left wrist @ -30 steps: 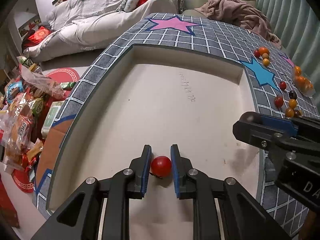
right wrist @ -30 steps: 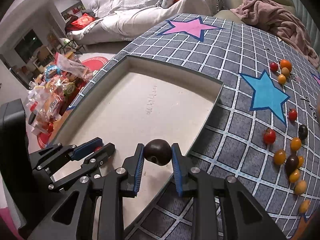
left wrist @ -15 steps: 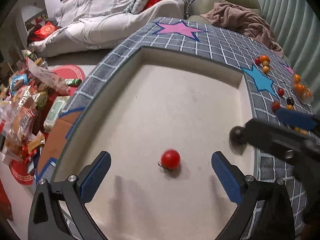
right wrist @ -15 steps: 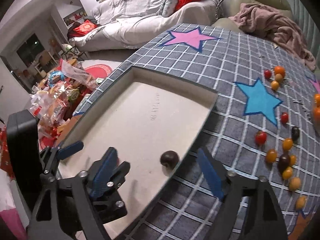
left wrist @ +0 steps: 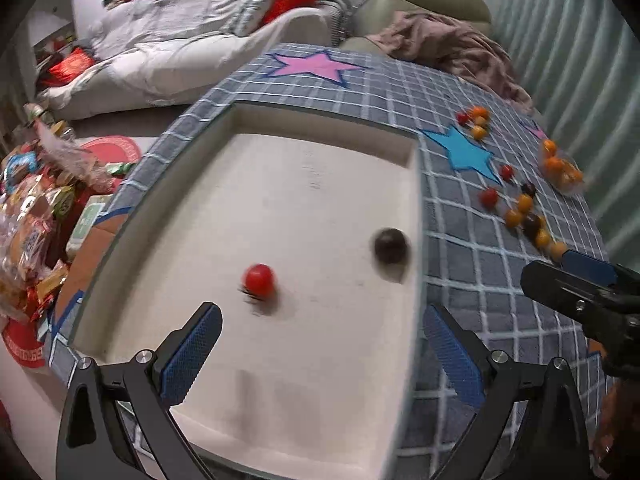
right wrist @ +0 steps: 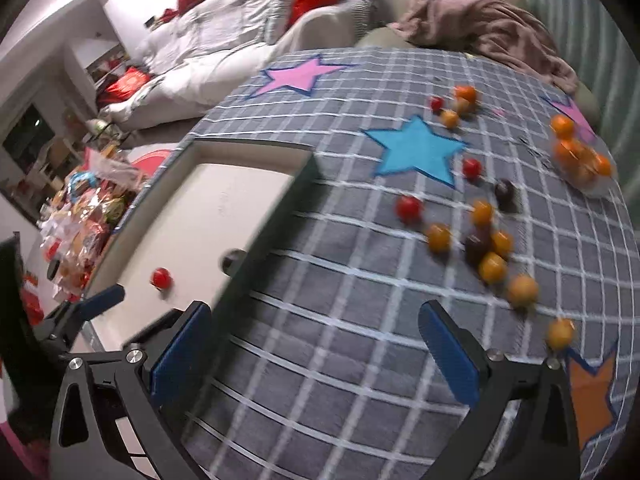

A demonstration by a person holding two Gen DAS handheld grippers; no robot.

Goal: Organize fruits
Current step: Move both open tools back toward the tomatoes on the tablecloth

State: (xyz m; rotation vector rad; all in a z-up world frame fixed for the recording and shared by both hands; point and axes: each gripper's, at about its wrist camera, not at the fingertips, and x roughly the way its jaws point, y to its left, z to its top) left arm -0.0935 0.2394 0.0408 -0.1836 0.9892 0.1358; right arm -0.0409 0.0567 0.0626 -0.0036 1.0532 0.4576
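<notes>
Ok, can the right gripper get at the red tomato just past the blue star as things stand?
Probably yes. The right gripper is open and empty, over bare cloth. The red tomato lies apart from the others, with nothing over it; the orange and dark cluster sits nearer and may need skirting.

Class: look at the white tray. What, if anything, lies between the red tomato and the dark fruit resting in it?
Nothing: between the red tomato and the dark fruit only bare tray floor shows, clearest in the left wrist view.
</notes>
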